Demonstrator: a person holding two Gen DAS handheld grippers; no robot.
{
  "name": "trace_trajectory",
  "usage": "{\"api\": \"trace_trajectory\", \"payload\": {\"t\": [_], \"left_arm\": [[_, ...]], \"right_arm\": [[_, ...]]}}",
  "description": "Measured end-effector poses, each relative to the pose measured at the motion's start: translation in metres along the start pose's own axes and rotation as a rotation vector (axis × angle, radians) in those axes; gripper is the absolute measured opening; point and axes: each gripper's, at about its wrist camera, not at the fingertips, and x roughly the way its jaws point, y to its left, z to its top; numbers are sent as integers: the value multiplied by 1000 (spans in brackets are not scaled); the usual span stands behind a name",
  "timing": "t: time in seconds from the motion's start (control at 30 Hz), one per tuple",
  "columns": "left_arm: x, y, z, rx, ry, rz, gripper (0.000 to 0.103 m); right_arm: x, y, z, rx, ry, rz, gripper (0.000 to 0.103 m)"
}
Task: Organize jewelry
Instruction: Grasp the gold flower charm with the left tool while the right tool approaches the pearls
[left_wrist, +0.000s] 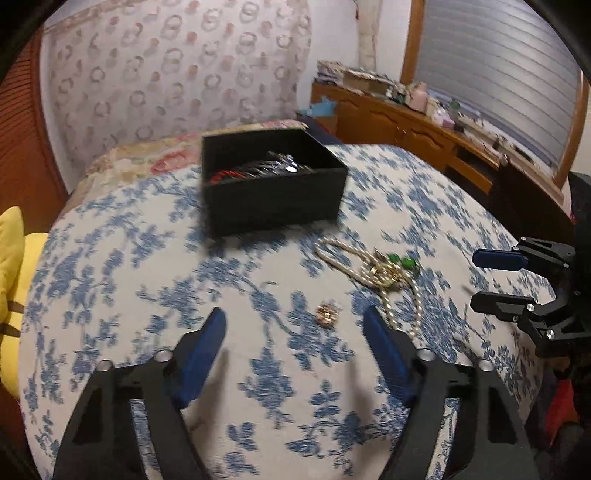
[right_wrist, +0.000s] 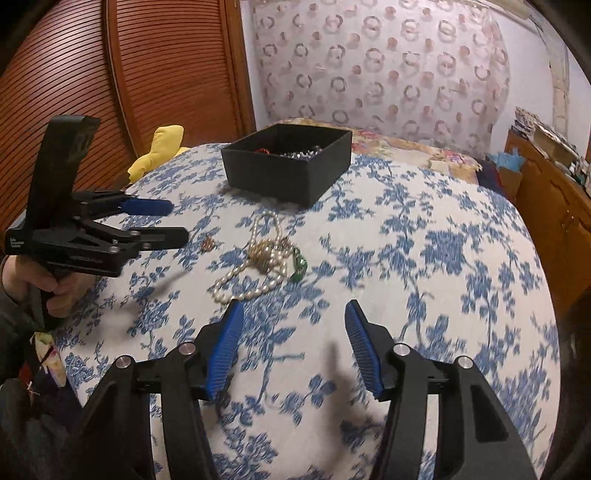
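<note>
- Hovering over the near part of the bed (left_wrist: 110, 280), the left claw (left_wrist: 295, 325) has its jaws spread apart with nothing between them; only flowered cloth lies under the gap.
- The right claw (right_wrist: 293, 317) hangs over the same near stretch, jaws parted and empty too; in the left view it (left_wrist: 476, 280) comes in from the right edge.
- Just past the left claw's tips sits a small coppery ring (left_wrist: 327, 314), alone on bare cloth.
- A pearl necklace (right_wrist: 255, 269) lies in a loose tangle mid-bed with a gold chain and green beads (right_wrist: 300, 264) knotted into it, just ahead of the right claw.
- Behind that, toward the far edge, stands a black box (right_wrist: 291, 173), square, matte, lid off, with red and silvery pieces inside.
- Open cloth runs wide to the bed's right side.
- Claw pads (right_wrist: 223, 350) are blue and ribbed; the frames are black with silver pins.
- The cover is white weave printed with blue flowers; a yellow cushion (left_wrist: 11, 251) sits at the left edge.
- A hand (right_wrist: 55, 288) grips the left claw's handle; small pale lettering on its body is too blurred to read.
</note>
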Motion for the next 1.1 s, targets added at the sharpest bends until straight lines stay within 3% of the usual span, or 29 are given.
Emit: {"api": "trace_trajectory", "payload": {"t": [0.23, 0.47, 0.6, 0.77, 1.1], "left_arm": [[18, -18, 2, 59, 56, 10, 38], [30, -29, 7, 99, 62, 55, 30], [28, -31, 5, 106, 55, 58, 14], [13, -27, -3, 61, 20, 35, 14], [-10, -17, -16, -17, -32, 1, 14]], "right_arm": [[-1, 5, -10, 1, -9, -9, 59], [-3, 6, -11, -8, -26, -8, 59], [-3, 6, -11, -9, -27, -8, 59], [-2, 9, -10, -33, -18, -6, 59], [16, -1, 22, -46, 10, -1, 33]]}}
